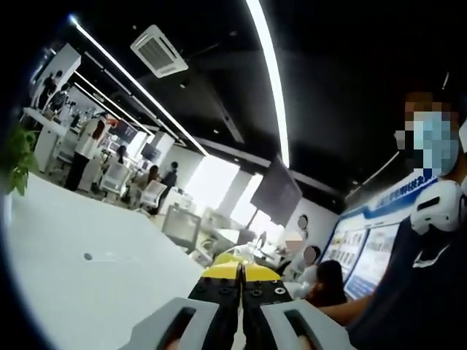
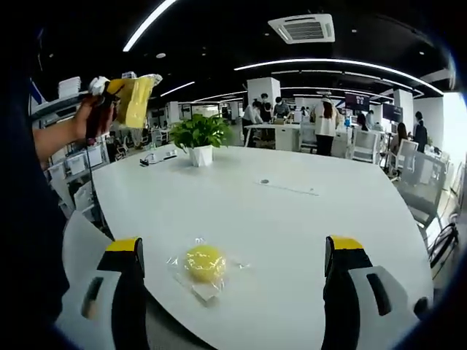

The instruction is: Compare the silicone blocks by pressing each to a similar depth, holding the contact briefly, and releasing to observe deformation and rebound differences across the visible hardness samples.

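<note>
A round yellow silicone block [image 2: 204, 262] in clear plastic wrap lies on the white table [image 2: 292, 219], between the wide-apart jaws of my open right gripper [image 2: 233, 251] and nearer the left jaw. The jaws do not touch it. My left gripper [image 1: 241, 273] points up toward the ceiling with its yellow-tipped jaws pressed together. In the right gripper view a hand holds this left gripper [image 2: 109, 98] high at the upper left, with a second wrapped yellow block [image 2: 135, 98] at its tips. A bit of yellow and clear wrap [image 1: 232, 257] shows just past the shut tips.
A potted plant [image 2: 198, 138] and a cable lie at the table's far side. A small dark spot [image 2: 264, 181] marks the tabletop. Desks, chairs and several people fill the office behind. A person in a dark shirt [image 1: 423, 292] stands close on the right of the left gripper view.
</note>
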A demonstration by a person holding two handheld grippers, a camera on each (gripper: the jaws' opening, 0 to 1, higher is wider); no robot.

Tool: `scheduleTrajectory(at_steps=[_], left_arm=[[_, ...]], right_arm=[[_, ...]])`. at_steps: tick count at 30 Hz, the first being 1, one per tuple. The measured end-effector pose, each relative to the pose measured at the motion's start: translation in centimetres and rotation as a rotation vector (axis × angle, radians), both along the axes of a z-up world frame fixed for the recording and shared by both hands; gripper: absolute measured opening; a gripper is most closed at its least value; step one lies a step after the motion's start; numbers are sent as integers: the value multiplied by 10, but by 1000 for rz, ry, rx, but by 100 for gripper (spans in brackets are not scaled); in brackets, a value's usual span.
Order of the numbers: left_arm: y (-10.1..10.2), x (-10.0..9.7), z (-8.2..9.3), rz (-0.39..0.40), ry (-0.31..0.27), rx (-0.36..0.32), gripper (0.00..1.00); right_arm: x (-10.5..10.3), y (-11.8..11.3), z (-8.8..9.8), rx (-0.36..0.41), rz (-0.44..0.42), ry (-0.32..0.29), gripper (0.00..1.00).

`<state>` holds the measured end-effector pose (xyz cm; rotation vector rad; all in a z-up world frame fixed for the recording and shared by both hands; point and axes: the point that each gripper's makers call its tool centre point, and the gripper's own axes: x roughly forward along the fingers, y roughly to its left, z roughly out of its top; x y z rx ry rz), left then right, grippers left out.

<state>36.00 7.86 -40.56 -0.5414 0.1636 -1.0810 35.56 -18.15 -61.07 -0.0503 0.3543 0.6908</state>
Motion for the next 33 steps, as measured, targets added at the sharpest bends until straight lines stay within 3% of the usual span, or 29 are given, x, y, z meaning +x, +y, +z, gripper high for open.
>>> scheduleTrajectory(at_steps=[5,13,22,33], left_arm=[[0,0,-13,11,31,20,0],[0,0,-16,10,45,11,0],[-7,-1,-48,12,99,40,0],[-6,-1,-75,34,184,-18,0]], right_arm=[[-6,-6,-6,9,-19,13,97],[-9,-7,-12,4,-29,30,97],[-10,-7,-14,-9,-31,28,97],[-11,-6,-16,-1,-35,32,97]])
